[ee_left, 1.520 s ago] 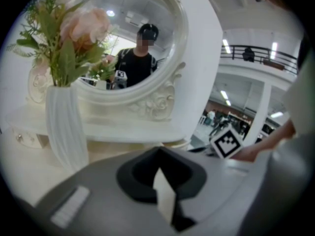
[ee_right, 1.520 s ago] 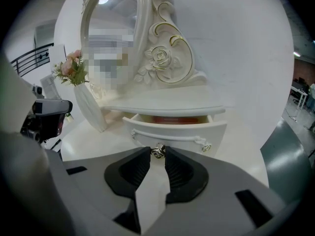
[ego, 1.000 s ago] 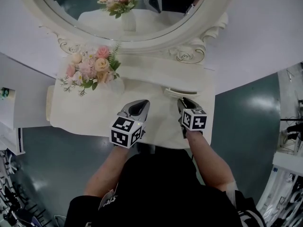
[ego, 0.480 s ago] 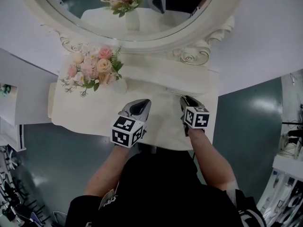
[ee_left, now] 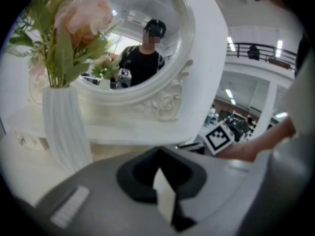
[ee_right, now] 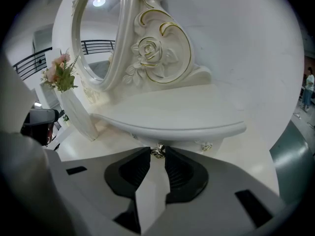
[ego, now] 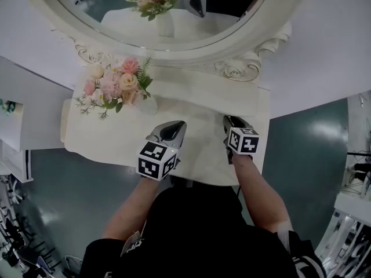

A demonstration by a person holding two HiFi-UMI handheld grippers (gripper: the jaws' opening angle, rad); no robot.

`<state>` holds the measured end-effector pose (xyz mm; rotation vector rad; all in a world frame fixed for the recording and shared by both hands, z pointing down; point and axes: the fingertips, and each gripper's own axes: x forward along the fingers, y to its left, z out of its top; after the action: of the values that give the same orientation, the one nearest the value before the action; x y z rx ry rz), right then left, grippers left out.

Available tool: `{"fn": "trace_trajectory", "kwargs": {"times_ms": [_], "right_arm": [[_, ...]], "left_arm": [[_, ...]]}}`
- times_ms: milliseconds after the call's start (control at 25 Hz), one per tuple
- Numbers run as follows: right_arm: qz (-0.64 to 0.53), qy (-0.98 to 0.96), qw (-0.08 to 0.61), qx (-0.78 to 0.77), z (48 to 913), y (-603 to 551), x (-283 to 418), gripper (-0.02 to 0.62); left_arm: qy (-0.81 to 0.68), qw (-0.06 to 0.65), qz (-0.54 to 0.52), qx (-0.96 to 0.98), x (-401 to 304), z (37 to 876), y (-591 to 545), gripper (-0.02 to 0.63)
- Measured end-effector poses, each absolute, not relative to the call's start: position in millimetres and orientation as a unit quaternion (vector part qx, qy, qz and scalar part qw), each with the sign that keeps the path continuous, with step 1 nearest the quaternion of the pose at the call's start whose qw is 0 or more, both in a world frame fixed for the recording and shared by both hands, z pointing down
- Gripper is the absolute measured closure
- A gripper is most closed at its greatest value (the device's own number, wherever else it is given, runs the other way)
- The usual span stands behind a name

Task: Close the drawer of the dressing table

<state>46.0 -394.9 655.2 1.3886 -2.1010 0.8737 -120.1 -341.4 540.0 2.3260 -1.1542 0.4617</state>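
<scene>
R gripper is pinched narrow on the small metal drawer knob. We see one dark pad each side of it, both touching, w/ the knob right at the fingertips. Just past the tips, directly above the knob, runs the curved lip of the raised shelf. The drawer shows only as a thin white strip tucked under that lip. We read it as in or v. nearly in, can't tell which. A small gilt ornament sits on that strip just right of the tips. Further beyond, up-left of the fingers, there's a carved rose on the frame of the oval mirror.

L gripper has its fingers closed together w/ nothing between them. It's over the dressing table top; we can't tell if it touches. Near the tips on their left stands a ribbed white vase w/ pink flowers. Ahead of the tips is the mirror, w/ a person in a black top reflected. Right of the tips we see the R gripper's marker cube & the forearm behind it.

From the head view both grippers are side by side over the tabletop. L's tips stop short of the shelf; R's tips are at its front edge.
</scene>
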Motion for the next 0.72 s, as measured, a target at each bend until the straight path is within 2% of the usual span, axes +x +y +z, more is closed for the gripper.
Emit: {"fn": "trace_trajectory", "kwargs": {"times_ms": [440,520,720], "right_arm": [[0.319,-0.762,0.233,0.513,659,-398,46,0.502],[0.333,-0.758,0.232,0.51,662,-393,44,0.471],[0.339,-0.752,0.229,0.518,658,-373,45,0.469]], "left_arm": [[-0.426,0.245,0.167,0.854,-123,536,-342,0.597],[-0.425,0.243,0.166,0.856,-124,533,-339,0.595],[-0.421,0.233,0.159,0.862,-129,525,-328,0.597]]}}
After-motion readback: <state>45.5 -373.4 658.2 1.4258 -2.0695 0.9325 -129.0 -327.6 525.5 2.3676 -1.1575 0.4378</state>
